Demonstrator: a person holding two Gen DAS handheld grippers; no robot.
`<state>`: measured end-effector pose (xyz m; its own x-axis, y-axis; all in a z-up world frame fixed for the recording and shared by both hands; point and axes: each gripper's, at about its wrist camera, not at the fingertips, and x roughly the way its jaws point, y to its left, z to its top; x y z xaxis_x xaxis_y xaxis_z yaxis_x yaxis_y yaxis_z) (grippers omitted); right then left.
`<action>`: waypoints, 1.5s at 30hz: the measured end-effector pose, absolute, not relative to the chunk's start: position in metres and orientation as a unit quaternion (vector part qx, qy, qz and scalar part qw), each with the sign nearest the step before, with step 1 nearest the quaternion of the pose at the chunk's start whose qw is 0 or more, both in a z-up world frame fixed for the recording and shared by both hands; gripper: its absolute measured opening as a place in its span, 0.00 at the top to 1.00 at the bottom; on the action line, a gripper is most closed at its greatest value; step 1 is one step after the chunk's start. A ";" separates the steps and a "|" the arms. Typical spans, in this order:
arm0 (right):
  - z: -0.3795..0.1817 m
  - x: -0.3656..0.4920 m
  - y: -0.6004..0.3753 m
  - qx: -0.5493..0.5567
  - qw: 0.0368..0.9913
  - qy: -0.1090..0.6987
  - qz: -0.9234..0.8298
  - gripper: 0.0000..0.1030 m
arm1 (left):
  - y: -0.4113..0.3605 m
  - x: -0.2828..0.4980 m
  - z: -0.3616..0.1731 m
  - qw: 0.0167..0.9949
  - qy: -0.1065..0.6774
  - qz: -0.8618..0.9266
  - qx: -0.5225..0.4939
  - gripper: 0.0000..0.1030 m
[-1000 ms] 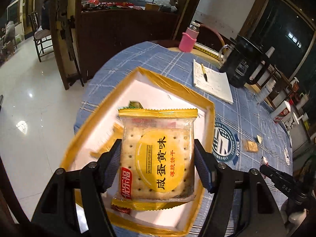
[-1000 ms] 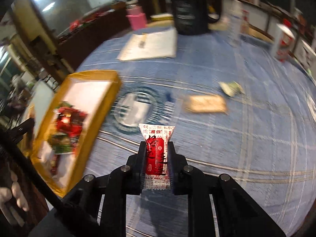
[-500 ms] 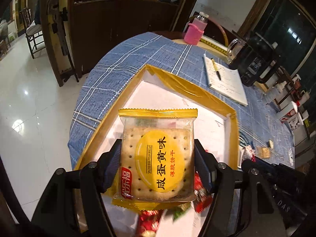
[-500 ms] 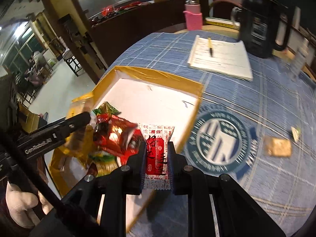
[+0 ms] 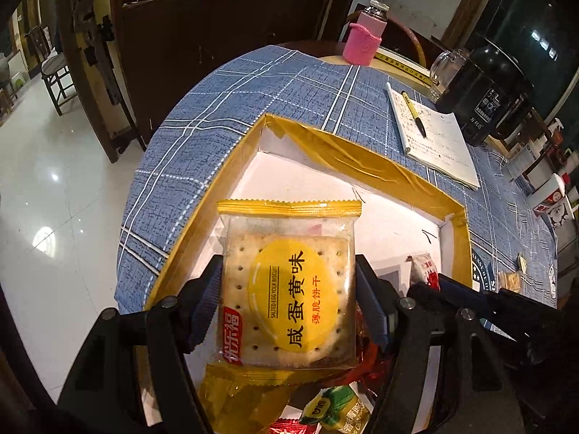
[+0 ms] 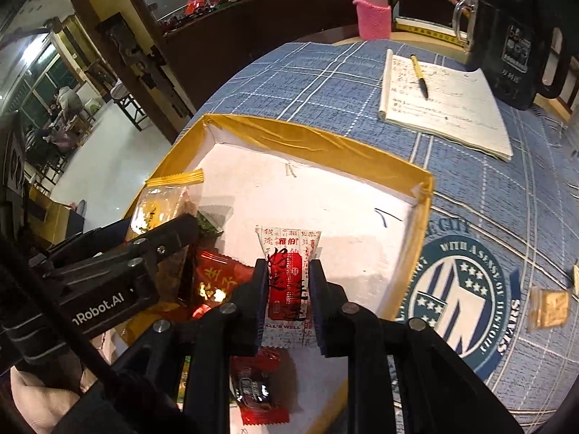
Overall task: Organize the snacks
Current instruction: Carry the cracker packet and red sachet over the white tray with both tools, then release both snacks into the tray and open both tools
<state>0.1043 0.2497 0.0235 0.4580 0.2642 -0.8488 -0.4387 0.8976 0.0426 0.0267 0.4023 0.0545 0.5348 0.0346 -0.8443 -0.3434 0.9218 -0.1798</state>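
My left gripper (image 5: 289,289) is shut on a yellow-wrapped salted egg yolk biscuit packet (image 5: 289,285), held above the near end of a yellow-rimmed white tray (image 5: 362,159). My right gripper (image 6: 288,282) is shut on a small red-and-white snack packet (image 6: 287,275), also held over the tray (image 6: 318,141). The right gripper with its packet shows at the right of the left wrist view (image 5: 423,271); the left gripper and biscuit packet (image 6: 163,199) show at the left of the right wrist view. Red and green snack packets (image 6: 220,282) lie in the tray's near end.
On the blue checked tablecloth (image 6: 325,79) lie a notebook with a pen (image 6: 445,105), a black kettle (image 6: 506,32), a pink-sleeved bottle (image 6: 372,11), and a loose biscuit packet (image 6: 550,307) at the right. The round table's edge drops to the floor on the left.
The right gripper has carried its red-and-white packet left from over the tablecloth to over the tray. The left gripper has drawn back and tilted up, still holding the biscuit packet.
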 end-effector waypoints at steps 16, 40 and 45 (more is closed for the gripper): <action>0.051 0.070 0.231 -0.115 0.864 0.441 0.213 0.68 | 0.380 -0.022 0.105 0.879 0.418 0.126 -0.191 0.28; 0.090 -0.003 -0.124 -0.146 0.897 0.417 -0.005 0.67 | 0.186 -0.091 0.171 0.904 0.388 0.068 -0.166 0.27; 0.151 0.012 -0.225 -0.180 0.905 0.366 -0.124 0.67 | 0.165 -0.092 0.195 0.913 0.374 0.059 -0.150 0.27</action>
<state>0.0117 -0.2248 0.1507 0.7021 -0.3553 -0.6171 0.0919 0.9046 -0.4163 -0.0916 0.1651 0.1946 0.7130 -0.0052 -0.7012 -0.2200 0.9478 -0.2307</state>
